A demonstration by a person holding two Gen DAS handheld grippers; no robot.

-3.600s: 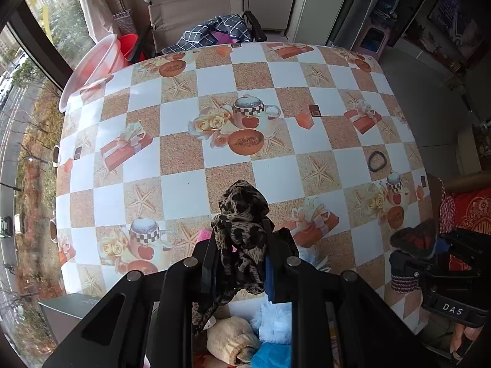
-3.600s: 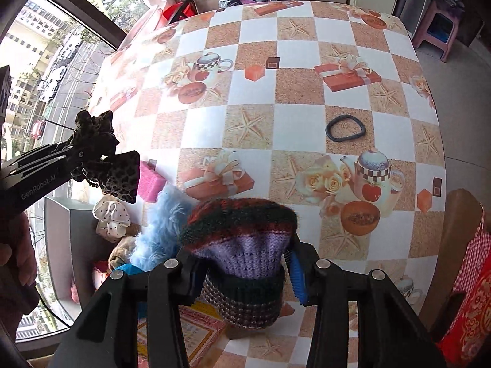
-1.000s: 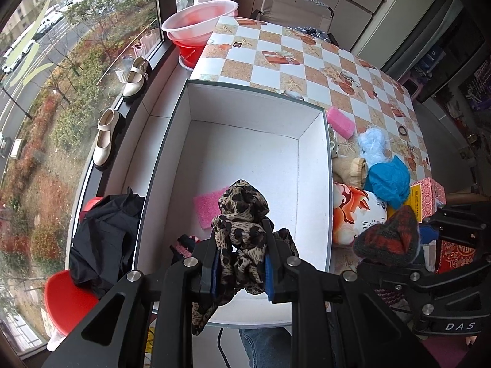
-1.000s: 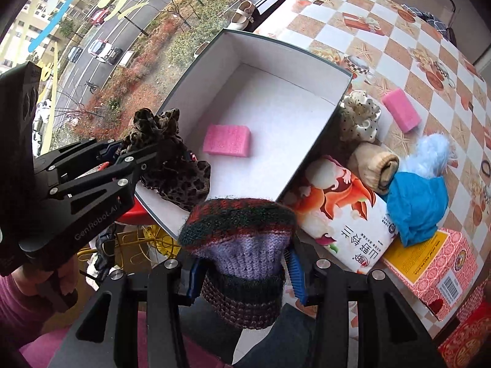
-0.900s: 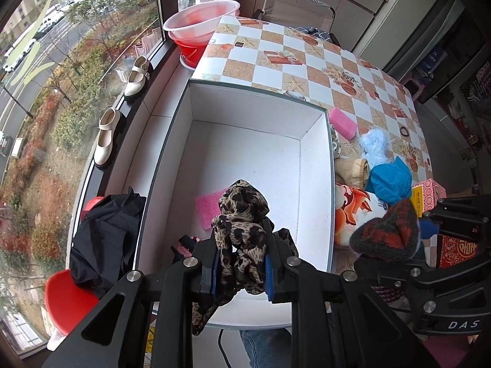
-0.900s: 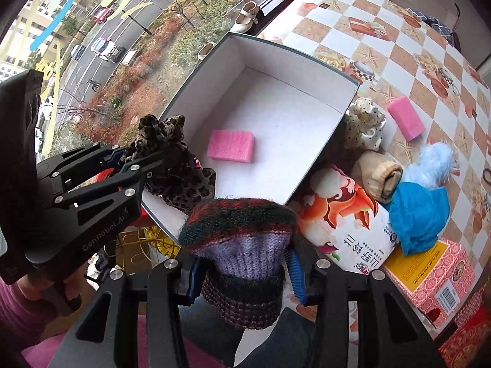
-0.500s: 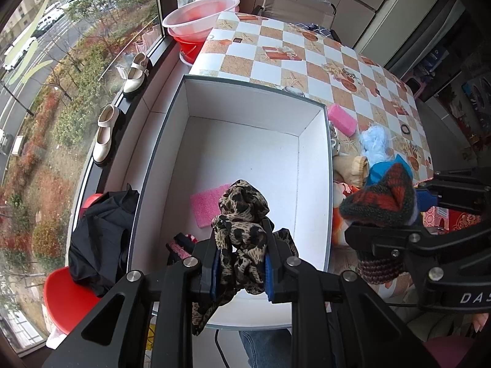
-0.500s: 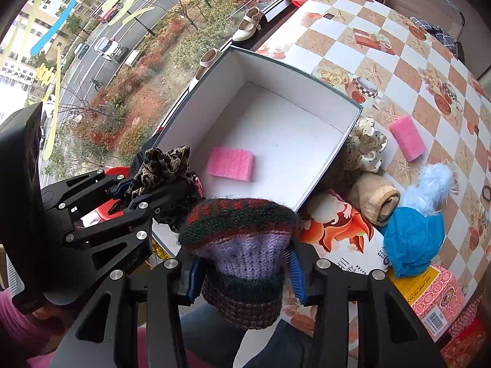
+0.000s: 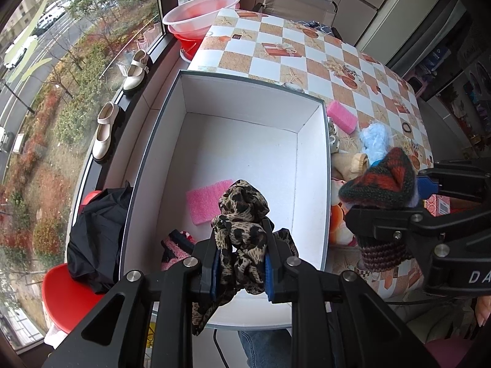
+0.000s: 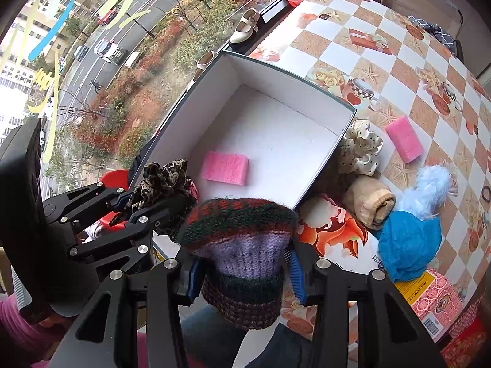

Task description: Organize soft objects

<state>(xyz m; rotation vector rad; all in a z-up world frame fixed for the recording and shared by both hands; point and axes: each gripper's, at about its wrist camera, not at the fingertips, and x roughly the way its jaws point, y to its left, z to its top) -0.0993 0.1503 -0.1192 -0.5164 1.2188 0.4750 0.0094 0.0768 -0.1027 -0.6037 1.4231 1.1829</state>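
My left gripper (image 9: 241, 271) is shut on a leopard-print scrunchie (image 9: 242, 214) and hangs over the near end of an open white box (image 9: 245, 141). My right gripper (image 10: 244, 271) is shut on a striped knitted hat (image 10: 239, 239) just right of the box's near corner. On the box floor lies a pink sponge (image 10: 225, 168), with a pink and dark fabric piece (image 9: 178, 247) by the near wall. On the table right of the box are a cream polka-dot scrunchie (image 10: 362, 150), a beige roll (image 10: 371, 202), a light blue fluffy piece (image 10: 429, 187), a blue cloth (image 10: 408, 245) and a second pink sponge (image 10: 403, 142).
The box stands at the edge of a checkered table (image 9: 322, 49) by a window. A printed packet (image 10: 334, 233) and a pink carton (image 10: 435, 294) lie at the near right. Two pale shoes (image 9: 104, 135), a black garment (image 9: 98, 230) on a red stool (image 9: 67, 294), and stacked basins (image 9: 199, 21) flank the box's left.
The right gripper with the knitted hat has moved left, closer to the box's near right corner. The left gripper with the scrunchie has stayed over the box.
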